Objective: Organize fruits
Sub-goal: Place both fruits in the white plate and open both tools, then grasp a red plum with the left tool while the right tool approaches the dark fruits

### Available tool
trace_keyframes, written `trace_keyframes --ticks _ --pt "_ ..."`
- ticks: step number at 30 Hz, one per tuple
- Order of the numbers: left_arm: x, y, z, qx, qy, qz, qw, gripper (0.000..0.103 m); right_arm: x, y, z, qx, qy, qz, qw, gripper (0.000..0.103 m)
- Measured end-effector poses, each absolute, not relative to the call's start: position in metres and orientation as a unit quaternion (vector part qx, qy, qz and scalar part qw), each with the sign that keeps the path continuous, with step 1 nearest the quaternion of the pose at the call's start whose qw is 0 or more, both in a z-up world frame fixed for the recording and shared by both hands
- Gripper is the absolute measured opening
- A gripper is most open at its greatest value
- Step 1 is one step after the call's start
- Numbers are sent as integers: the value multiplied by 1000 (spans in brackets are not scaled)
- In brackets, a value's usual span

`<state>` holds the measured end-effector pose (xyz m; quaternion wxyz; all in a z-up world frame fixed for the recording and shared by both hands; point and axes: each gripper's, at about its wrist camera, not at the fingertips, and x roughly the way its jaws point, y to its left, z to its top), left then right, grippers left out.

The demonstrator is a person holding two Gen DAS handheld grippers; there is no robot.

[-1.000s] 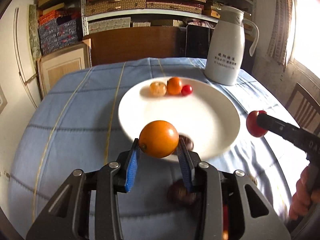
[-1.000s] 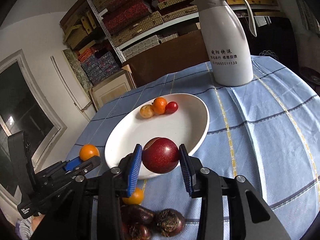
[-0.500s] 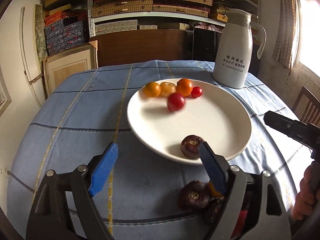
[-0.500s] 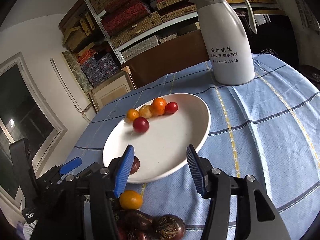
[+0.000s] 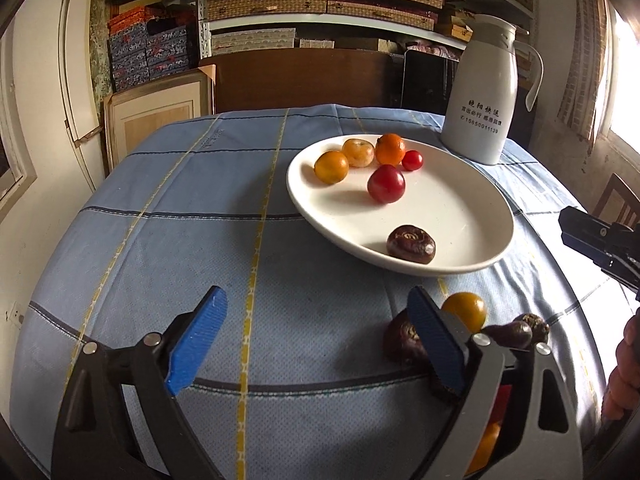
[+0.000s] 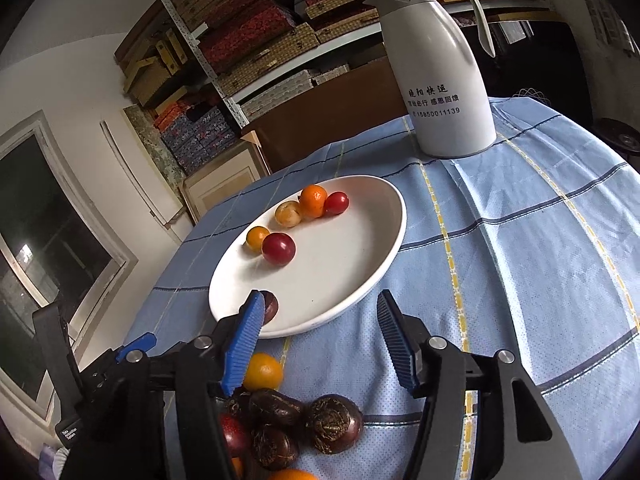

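Six fruits lie on the white plate (image 5: 476, 216); both hand-held grippers (image 5: 316, 320) (image 6: 320, 316), just opening, gape empty.

Black tool (image 5: 316, 344) frames, ribbed blue pads (image 5: 196, 344), silver screws (image 5: 90, 347)

Shelves (image 5: 320, 4) of patterned boxes line the wall; a bright window (image 5: 626, 92), perhaps curtained.

table (image 5: 168, 248) blue checked cloth | on it: white plate (image 5: 472, 216), jug (image 5: 486, 92), loose fruit pile (image 6: 296, 420)
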<state>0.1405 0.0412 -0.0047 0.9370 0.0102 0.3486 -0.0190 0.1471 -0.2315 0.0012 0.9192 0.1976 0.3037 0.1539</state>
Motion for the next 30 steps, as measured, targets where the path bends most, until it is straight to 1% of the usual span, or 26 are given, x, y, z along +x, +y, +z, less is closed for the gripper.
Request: trace_keyframes --ticks 3,5,7,18,20,21,22,27,30 --pt "135 38 -7 19 351 -21 936 89 142 -231 0 198 307 155 918 60" --pt "132 35 -10 27 354 -21 935 89 138 -231 -1 202 309 157 916 63" --pt "129 31 -11 36 354 -22 934 92 135 -231 -1 202 308 158 916 65" --pt "136 2 -22 92 360 -43 927 92 133 -225 -1 189 315 163 916 66" --pt "141 1 -21 87 360 -48 928 93 132 -224 -1 187 315 165 916 66" --pt "145 1 -22 83 363 -47 927 97 132 -223 -1 186 315 165 916 66" --pt "150 4 -23 73 369 -46 925 99 132 -222 -2 184 316 166 916 66" --pt "164 30 -31 13 413 -61 908 99 131 -220 -2 182 318 167 915 67" --pt "160 56 -29 16 409 20 912 99 130 -221 -2 187 317 166 915 67"
